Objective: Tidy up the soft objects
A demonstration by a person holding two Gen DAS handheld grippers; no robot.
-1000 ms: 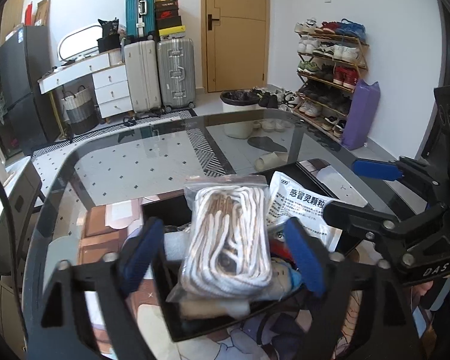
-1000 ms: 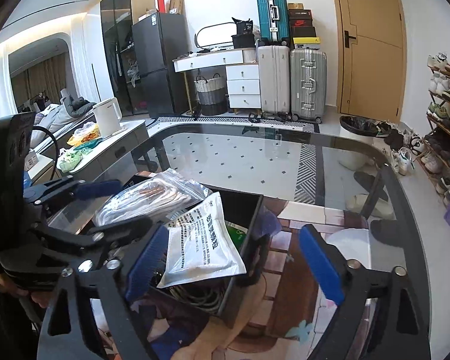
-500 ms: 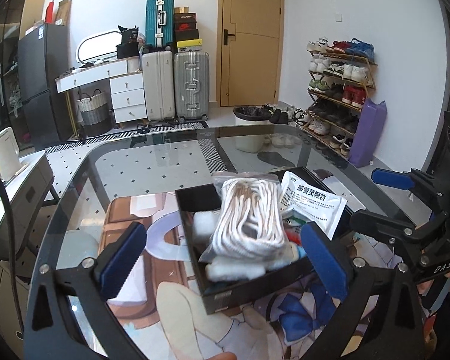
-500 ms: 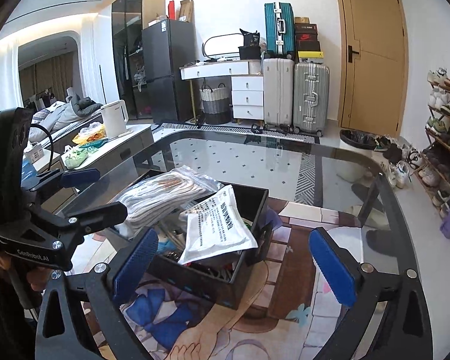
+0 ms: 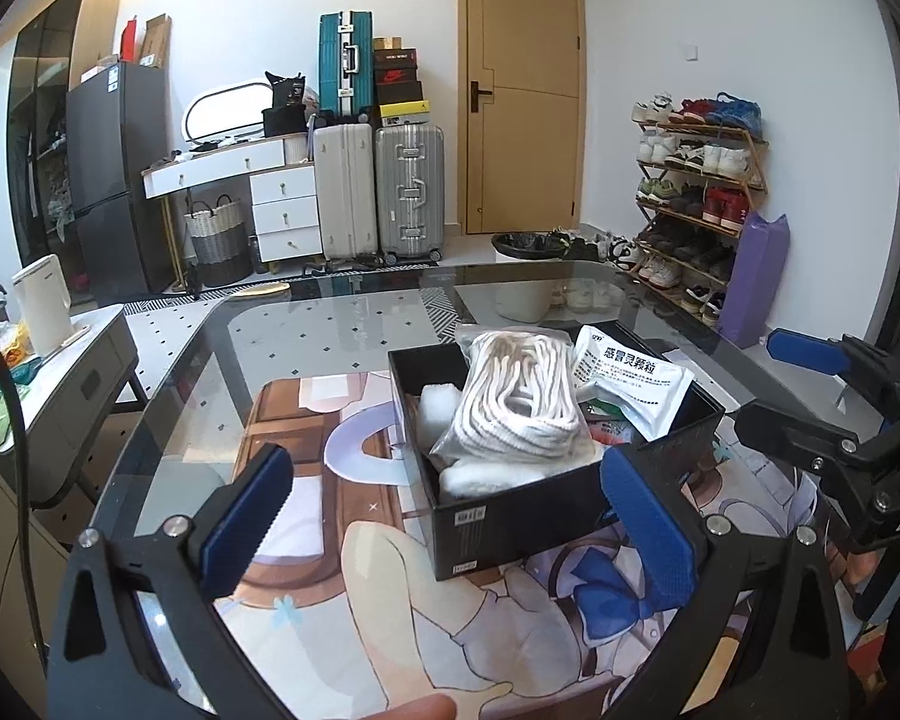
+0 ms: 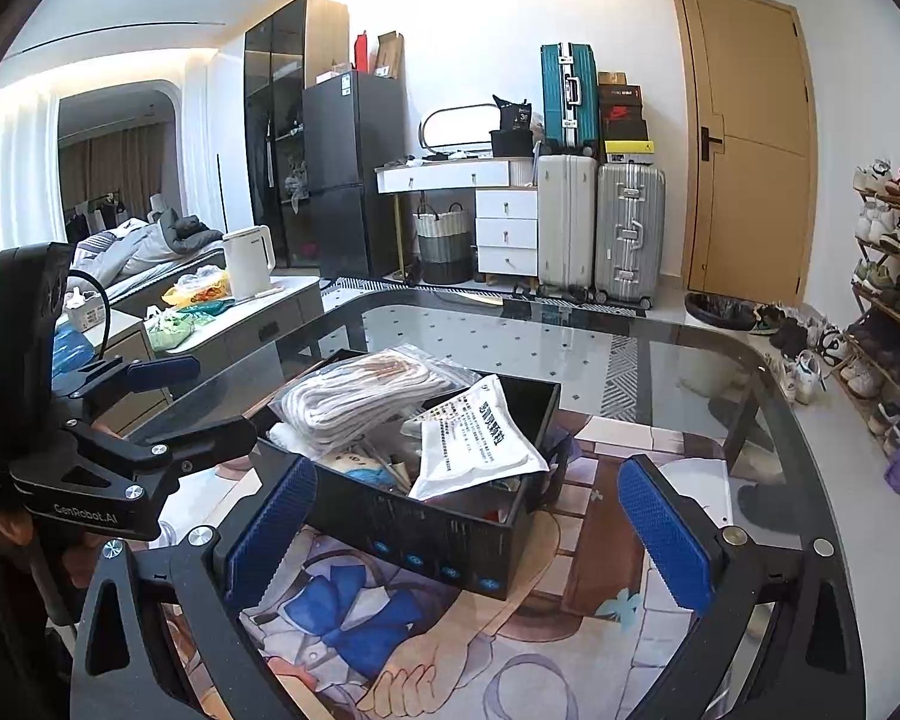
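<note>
A black box point(image 5: 498, 516) stands on the printed mat on the glass table; it also shows in the right wrist view point(image 6: 438, 534). On top of its contents lie a clear bag of white rope point(image 5: 519, 402) point(image 6: 354, 399) and a white medicine pouch point(image 5: 633, 381) point(image 6: 474, 441). White soft items sit under the bag. My left gripper point(image 5: 450, 516) is open and empty, in front of the box. My right gripper point(image 6: 468, 525) is open and empty, in front of the box from the other side. Each gripper shows in the other's view.
The printed mat point(image 5: 342, 480) covers the near part of the glass table point(image 5: 330, 324). Suitcases point(image 5: 408, 189), a white dresser, a door and a shoe rack point(image 5: 699, 204) stand behind. A side counter with a kettle point(image 6: 246, 261) is at the left.
Both grippers have pulled back from the box and risen. The left gripper has let go of the rope bag, which now rests on top of the box's contents.
</note>
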